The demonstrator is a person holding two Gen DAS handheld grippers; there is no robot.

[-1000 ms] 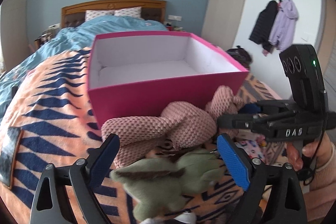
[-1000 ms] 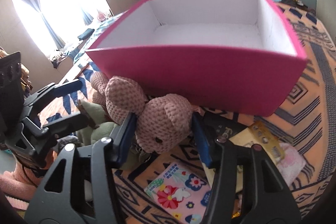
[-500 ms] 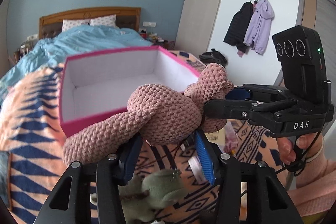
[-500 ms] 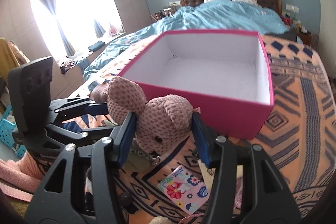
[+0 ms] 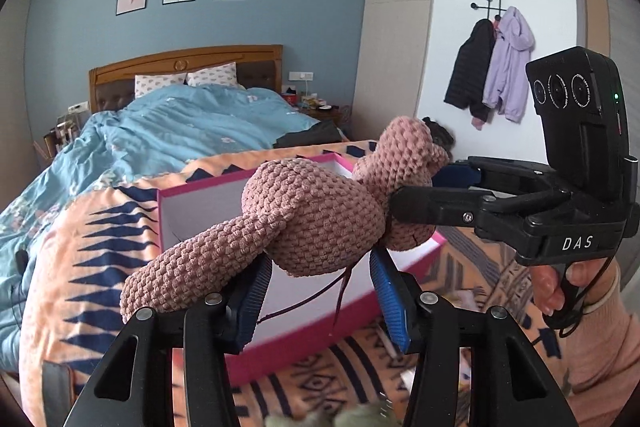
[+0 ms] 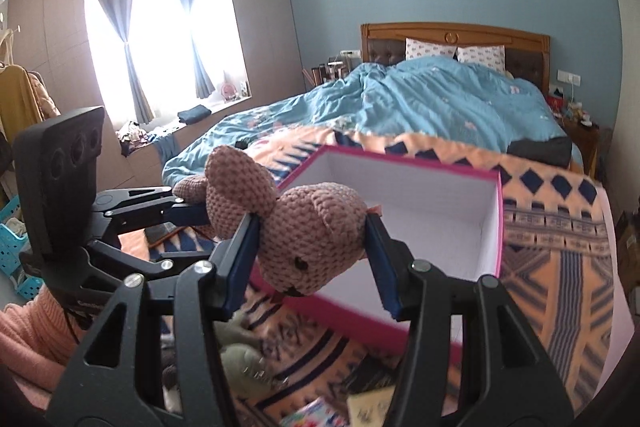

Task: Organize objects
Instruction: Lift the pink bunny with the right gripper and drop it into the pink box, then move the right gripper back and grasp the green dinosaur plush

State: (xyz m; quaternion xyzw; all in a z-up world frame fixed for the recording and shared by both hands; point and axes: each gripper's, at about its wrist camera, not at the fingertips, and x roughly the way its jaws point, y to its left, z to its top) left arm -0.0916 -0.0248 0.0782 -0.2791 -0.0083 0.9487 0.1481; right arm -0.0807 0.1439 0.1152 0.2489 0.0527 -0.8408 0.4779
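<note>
While pink box (image 6: 498,227) sits empty on bed blanket (image 6: 560,287), we judge task barely begun. We hold crocheted bunny (image 5: 320,211) aloft over box's near rim: right gripper (image 6: 312,259) clamps head, left gripper (image 5: 320,291) clamps body. Green plush (image 6: 240,355), sticker booklet (image 6: 312,415) wait below. Box interior roomy; near rim is only edge to clear.

Your right gripper (image 6: 314,263) clamps the pink crochet bunny (image 6: 310,235) by the head. Left gripper (image 6: 188,211), at 9 o'clock, grips its body. Pink box (image 6: 496,227) sits open behind, twd 2 o'clock.
</note>
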